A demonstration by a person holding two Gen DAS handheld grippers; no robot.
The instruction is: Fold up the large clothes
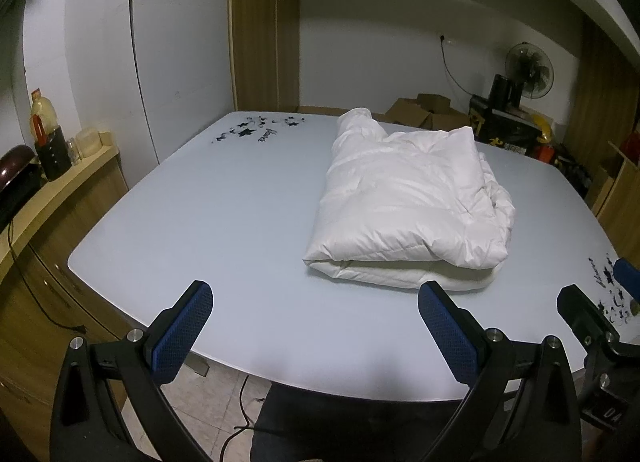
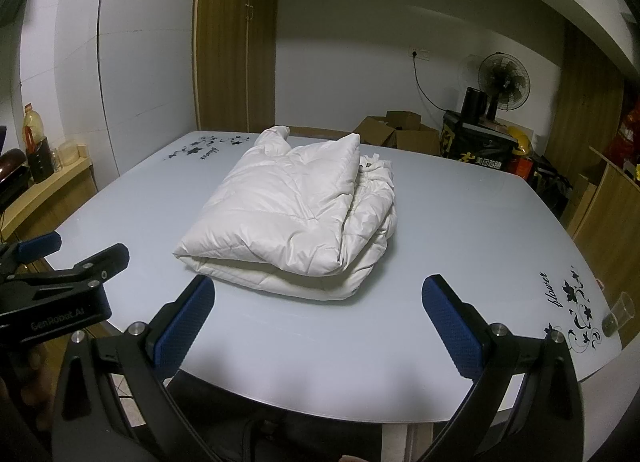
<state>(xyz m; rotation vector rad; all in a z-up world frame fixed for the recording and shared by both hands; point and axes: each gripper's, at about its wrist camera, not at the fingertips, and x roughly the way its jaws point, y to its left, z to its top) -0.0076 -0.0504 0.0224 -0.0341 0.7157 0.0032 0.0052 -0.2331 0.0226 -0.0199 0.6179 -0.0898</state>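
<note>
A white puffy jacket (image 1: 408, 205) lies folded into a thick bundle on the pale blue-grey table (image 1: 224, 221), right of centre in the left wrist view and centred in the right wrist view (image 2: 296, 217). My left gripper (image 1: 316, 302) hangs open over the table's near edge, short of the bundle and holding nothing. The right gripper (image 2: 320, 298) is also open, its blue pads (image 2: 188, 322) spread just in front of the bundle's near fold without touching it. Each gripper shows at the edge of the other's view: the right one (image 1: 600, 294), the left one (image 2: 72, 258).
Black flower prints mark the table's far left corner (image 1: 260, 127) and near right corner (image 2: 568, 310). A clear plastic cup (image 2: 620, 314) stands at the right edge. A wooden counter (image 1: 48, 189) with bottles runs along the left. Cardboard boxes (image 2: 396, 129) and a fan (image 2: 504, 81) stand behind.
</note>
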